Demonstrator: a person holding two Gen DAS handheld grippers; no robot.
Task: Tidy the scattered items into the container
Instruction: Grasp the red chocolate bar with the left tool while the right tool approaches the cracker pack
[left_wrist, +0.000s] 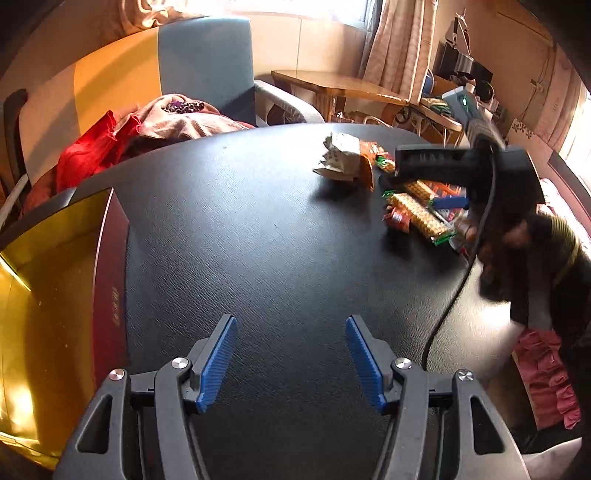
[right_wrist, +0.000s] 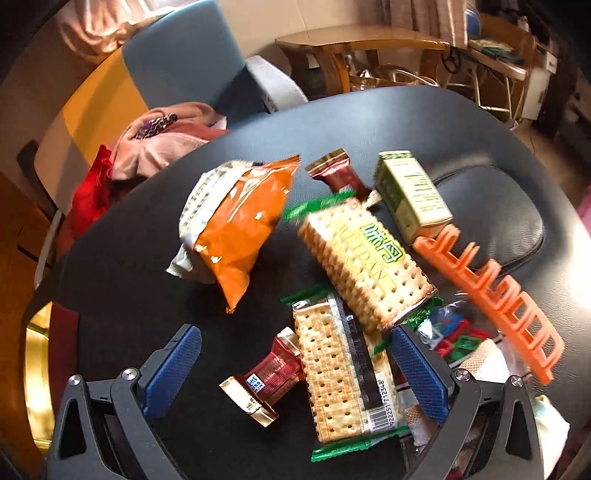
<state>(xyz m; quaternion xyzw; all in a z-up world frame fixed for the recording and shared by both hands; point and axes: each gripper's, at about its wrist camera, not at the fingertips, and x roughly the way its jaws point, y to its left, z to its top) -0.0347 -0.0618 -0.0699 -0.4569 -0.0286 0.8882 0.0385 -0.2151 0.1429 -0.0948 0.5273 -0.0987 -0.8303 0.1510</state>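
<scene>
On the counter (left_wrist: 258, 229) the container (left_wrist: 55, 295) sits at the left edge, well apart from the pile of items at the far right. In that pile, a snack bag (right_wrist: 236, 229) lies left of two cracker packs (right_wrist: 365, 262), one partly atop the other. A small carton (right_wrist: 413, 195) lies behind them, a toothed clip (right_wrist: 491, 295) to their right, a wrapped candy (right_wrist: 262, 384) at the near left.

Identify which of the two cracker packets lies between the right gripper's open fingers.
The lower cracker packet, showing a barcode. The other cracker packet, with green lettering, lies farther off, overlapping its top end.
</scene>
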